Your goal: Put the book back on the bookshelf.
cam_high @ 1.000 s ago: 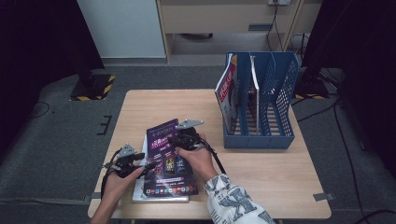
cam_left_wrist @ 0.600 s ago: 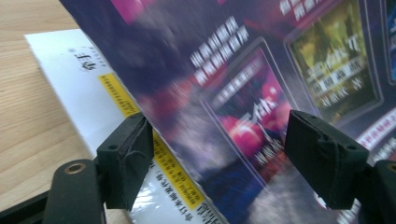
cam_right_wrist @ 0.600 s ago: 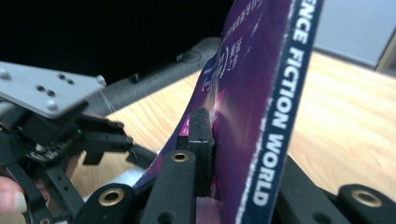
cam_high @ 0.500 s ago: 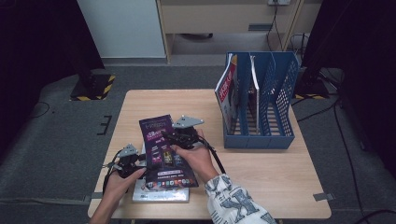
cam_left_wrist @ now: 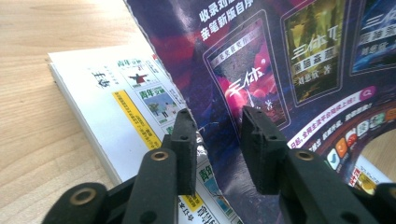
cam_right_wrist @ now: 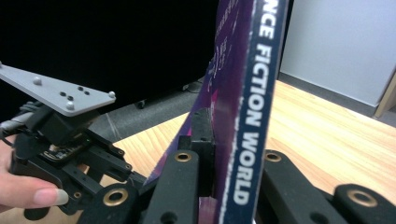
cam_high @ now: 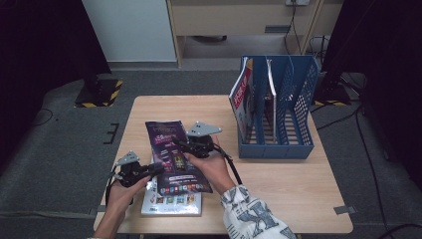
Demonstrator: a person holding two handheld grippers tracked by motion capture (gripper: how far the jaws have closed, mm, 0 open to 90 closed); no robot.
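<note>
high view: purple magazine (cam_high: 174, 154) lifted at centre-left of the frame, over a white magazine (cam_high: 169, 201) flat on the desk (cam_high: 278, 194).
right gripper (cam_high: 191, 144): jaws clamped on the spine edge.
left gripper (cam_high: 149, 171): jaws narrowly parted about the lower edge, not pinching.
handling: likely light, floppy, glossy-slick; best held by the stiffer spine.
look: dark purple cover, book pictures, white spine lettering.
</note>
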